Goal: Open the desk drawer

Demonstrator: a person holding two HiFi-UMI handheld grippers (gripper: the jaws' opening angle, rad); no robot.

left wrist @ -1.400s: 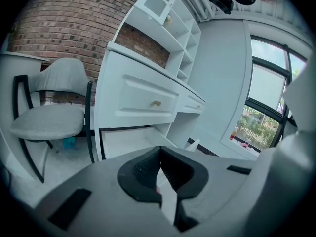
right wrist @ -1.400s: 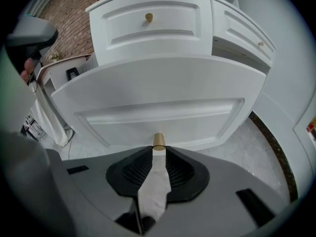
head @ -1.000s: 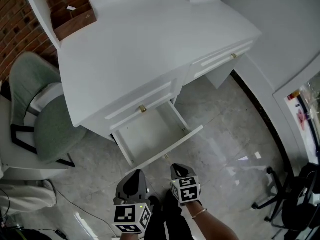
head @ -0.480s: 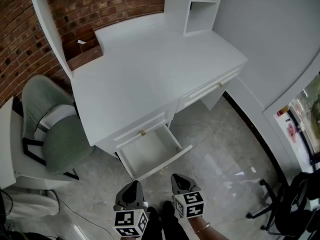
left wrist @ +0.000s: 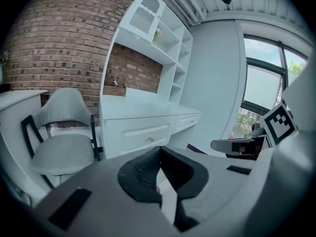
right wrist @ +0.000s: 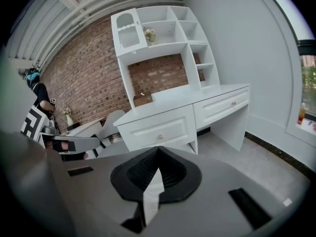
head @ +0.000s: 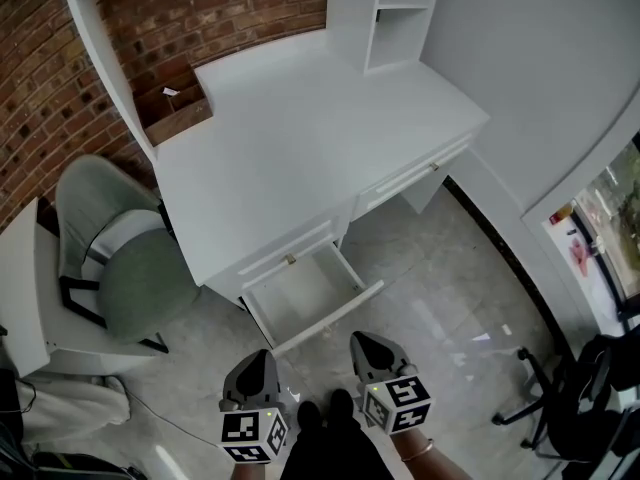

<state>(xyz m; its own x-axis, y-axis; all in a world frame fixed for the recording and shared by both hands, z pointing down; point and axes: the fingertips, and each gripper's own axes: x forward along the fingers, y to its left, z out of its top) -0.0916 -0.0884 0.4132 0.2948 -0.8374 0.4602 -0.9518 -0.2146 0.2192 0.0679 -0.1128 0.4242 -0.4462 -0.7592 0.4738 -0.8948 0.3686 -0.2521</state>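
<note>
The white desk [head: 300, 138] stands in the middle of the head view. Its lower left drawer [head: 308, 293] is pulled out and looks empty inside. Above it is a shut drawer front with a brass knob [head: 290, 260]. Both grippers hang near the bottom edge, short of the open drawer and touching nothing. My left gripper [head: 258, 356] has its jaws together with nothing between them, and so does my right gripper [head: 368, 340]. The right gripper view shows the knobbed drawer front [right wrist: 160, 137] beyond the shut right gripper [right wrist: 158, 151]. In the left gripper view the left gripper [left wrist: 159, 151] hides the open drawer.
A grey-green chair [head: 135, 278] stands left of the desk, in front of a brick wall [head: 60, 78]. A white shelf unit [head: 395, 8] rises at the desk's back. A second drawer [head: 420, 176] is on the right, and a black chair base [head: 560, 398] at far right.
Both grippers have risen and drawn back from the open drawer. The desk looks smaller and farther off. The drawer stays pulled out.
</note>
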